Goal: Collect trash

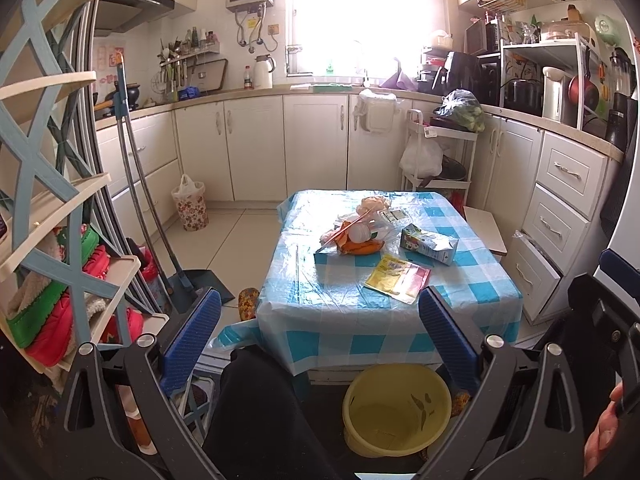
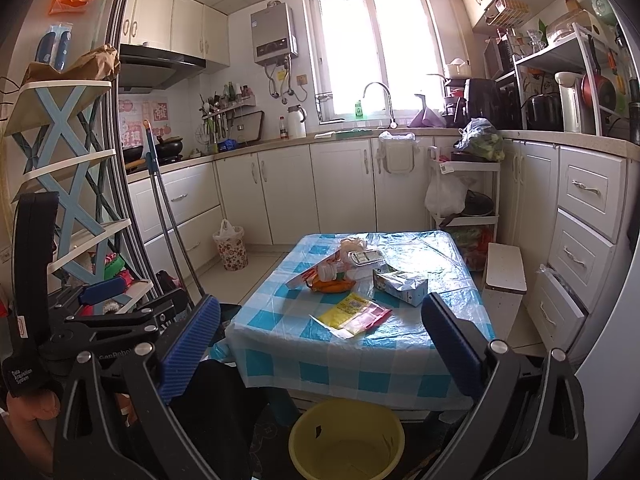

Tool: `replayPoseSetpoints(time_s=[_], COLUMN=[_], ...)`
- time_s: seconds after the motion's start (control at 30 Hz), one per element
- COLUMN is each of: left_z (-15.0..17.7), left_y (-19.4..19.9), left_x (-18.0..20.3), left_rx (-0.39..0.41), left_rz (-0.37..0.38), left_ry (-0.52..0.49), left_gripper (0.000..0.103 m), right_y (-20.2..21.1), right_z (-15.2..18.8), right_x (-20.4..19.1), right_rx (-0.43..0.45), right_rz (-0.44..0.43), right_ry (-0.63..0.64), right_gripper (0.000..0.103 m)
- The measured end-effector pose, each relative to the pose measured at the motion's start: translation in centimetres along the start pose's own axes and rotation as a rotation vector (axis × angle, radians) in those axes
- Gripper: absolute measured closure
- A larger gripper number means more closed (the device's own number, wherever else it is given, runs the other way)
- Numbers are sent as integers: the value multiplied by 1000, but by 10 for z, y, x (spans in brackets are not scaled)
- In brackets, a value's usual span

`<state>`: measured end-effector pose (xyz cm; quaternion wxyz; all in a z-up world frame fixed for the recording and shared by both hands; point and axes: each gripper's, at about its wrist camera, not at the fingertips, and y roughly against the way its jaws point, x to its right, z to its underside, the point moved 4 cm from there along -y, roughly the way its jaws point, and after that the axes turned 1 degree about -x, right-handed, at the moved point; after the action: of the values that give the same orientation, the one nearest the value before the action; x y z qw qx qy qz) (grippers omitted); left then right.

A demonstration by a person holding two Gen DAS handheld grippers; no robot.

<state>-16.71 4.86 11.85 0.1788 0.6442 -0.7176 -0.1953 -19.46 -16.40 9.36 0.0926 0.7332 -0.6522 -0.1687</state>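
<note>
Your claws: your left claw point(image 1: 320, 332) and your right claw point(image 2: 322, 340) both stand wide with nothing between the blue pads, held back from the near edge of the surface.
Kitchen: white cabinets run around you, with a bright window point(image 2: 372, 48) over the sink at the far wall.
Surface: your low surface point(image 2: 360, 356) wears a blue and white check cloth under clear plastic; all the trash sits on its middle.
Shelf rack: a blue and cream rack point(image 1: 52, 184) stands at your left, with green and pink slippers on its lower shelves.
Yellow bin: the yellow bin point(image 2: 346, 440) is on the floor just in front of the surface's near edge, below your claws; a few scraps lie in its bottom.
Floral basket: a lined floral basket point(image 1: 191, 208) stands on the floor by the far cabinets, well apart from the surface.
Trash heap: the heap point(image 1: 356, 228) of plastic wrap, an orange wrapper and a white bottle lies at the centre of the surface.
Carton: a crushed carton point(image 1: 430, 244) lies on its side just right of the heap.
Packet: a flat yellow and pink packet point(image 1: 400, 278) lies nearest you, in front of the carton.
</note>
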Motion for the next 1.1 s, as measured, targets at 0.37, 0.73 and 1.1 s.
replayPoseSetpoints(time_s=[0.37, 0.73, 1.1], left_z=[1, 12, 26], left_y=[-88, -192, -301], left_x=[16, 97, 154], left_rx=[-136, -224, -329], left_rz=[50, 239, 305], left_ry=[-16, -214, -368], left_gripper=[7, 7, 7], right_y=[-63, -150, -278], right_z=[22, 8, 15], right_x=[55, 115, 150], right_rx=[-120, -213, -474], right_rz=[16, 34, -24], right_ry=[-118, -26, 76], right_gripper=[6, 6, 6])
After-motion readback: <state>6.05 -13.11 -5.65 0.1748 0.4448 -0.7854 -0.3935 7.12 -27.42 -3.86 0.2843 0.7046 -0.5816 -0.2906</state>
